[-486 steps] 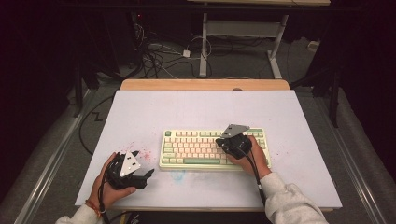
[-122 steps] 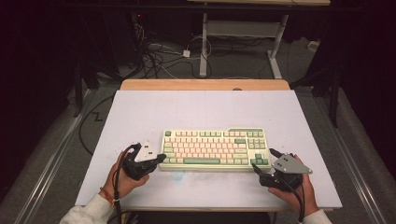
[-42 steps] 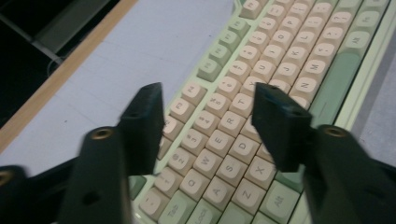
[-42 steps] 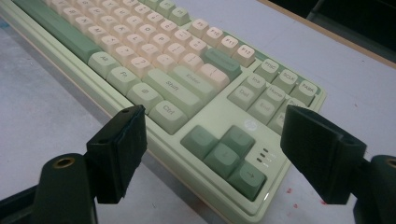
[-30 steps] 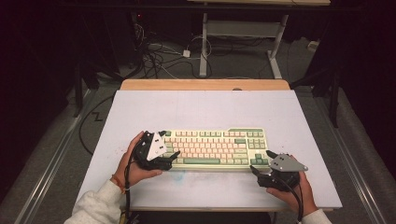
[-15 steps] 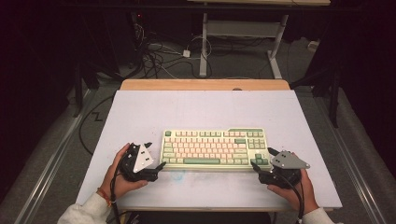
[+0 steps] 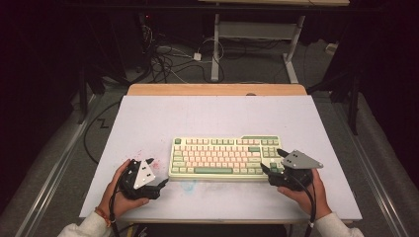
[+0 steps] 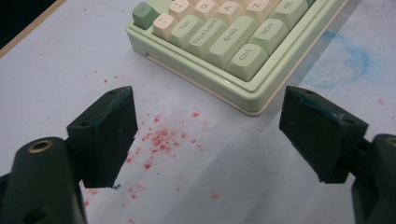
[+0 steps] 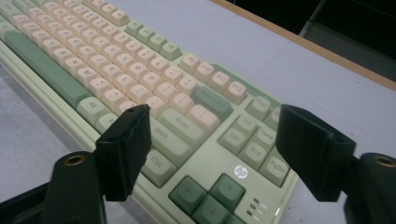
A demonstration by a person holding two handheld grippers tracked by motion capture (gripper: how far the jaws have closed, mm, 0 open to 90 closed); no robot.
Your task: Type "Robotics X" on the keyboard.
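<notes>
The setting is presenting itself as a lab or test workspace rather than a home. A white-topped counter (image 7: 217, 118) with a wooden far edge is standing on grey floor, bundled cables (image 7: 165, 57) are lying loose behind it, and a metal-framed stand (image 7: 257, 34) is sitting against dark surroundings.

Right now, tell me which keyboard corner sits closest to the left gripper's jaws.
The near-left corner of the keyboard, the one by the Ctrl key. It lies just ahead of the left gripper, whose jaws stand open over red specks.
</notes>
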